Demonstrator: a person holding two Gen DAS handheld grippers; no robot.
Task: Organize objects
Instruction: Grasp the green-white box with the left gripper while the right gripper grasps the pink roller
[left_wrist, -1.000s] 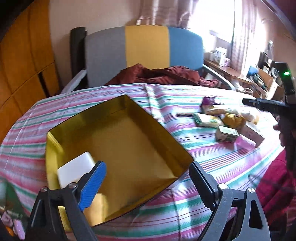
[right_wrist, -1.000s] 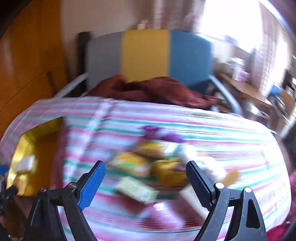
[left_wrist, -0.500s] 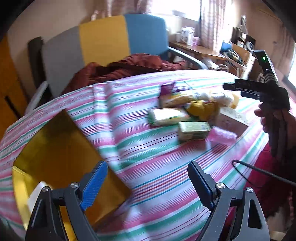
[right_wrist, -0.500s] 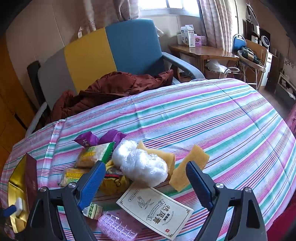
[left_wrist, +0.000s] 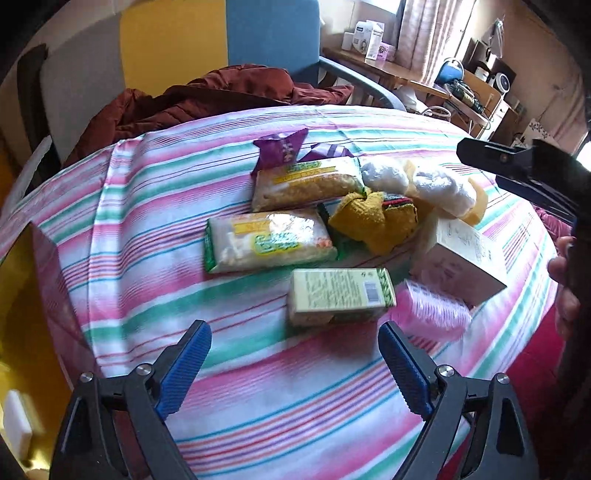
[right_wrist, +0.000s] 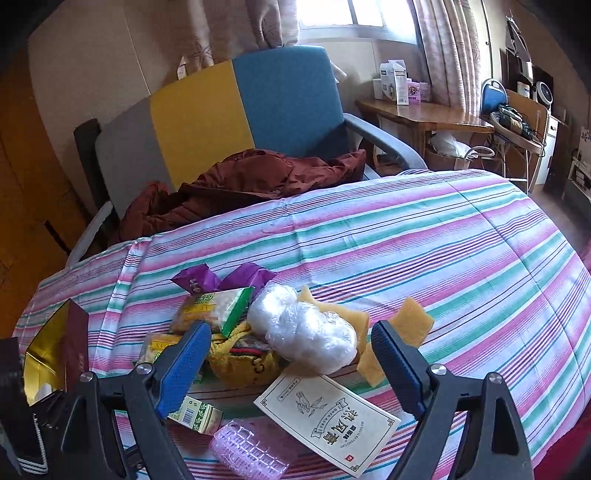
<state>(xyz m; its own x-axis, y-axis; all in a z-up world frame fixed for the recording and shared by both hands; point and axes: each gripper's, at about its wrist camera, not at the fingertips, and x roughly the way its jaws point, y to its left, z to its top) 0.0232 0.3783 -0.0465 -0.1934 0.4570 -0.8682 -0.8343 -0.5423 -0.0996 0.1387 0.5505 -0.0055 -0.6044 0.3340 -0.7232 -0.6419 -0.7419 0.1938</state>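
A pile of objects lies on the striped tablecloth (left_wrist: 147, 206): two snack packs (left_wrist: 269, 240), a green-and-cream box (left_wrist: 340, 295), a pink plastic piece (left_wrist: 432, 310), a white carton (left_wrist: 465, 254), a yellow cloth (left_wrist: 373, 218), white wrapped bundles (right_wrist: 310, 328), purple wrappers (right_wrist: 199, 280) and yellow sponges (right_wrist: 410, 317). My left gripper (left_wrist: 295, 369) is open and empty, just short of the green box. My right gripper (right_wrist: 288, 365) is open and empty above the pile. A gold-lined box (left_wrist: 22, 332) holding a white block (left_wrist: 16, 421) sits at the left.
A chair (right_wrist: 240, 110) in grey, yellow and blue with a dark red jacket (right_wrist: 240, 181) stands behind the table. A wooden desk (right_wrist: 417, 110) with small boxes is at the back right. The right-hand tool (left_wrist: 535, 173) shows at the right of the left wrist view.
My left gripper has swung right, from over the gold-lined box to the pile of objects. My right gripper has settled, open, over the pile. Both stayed empty.
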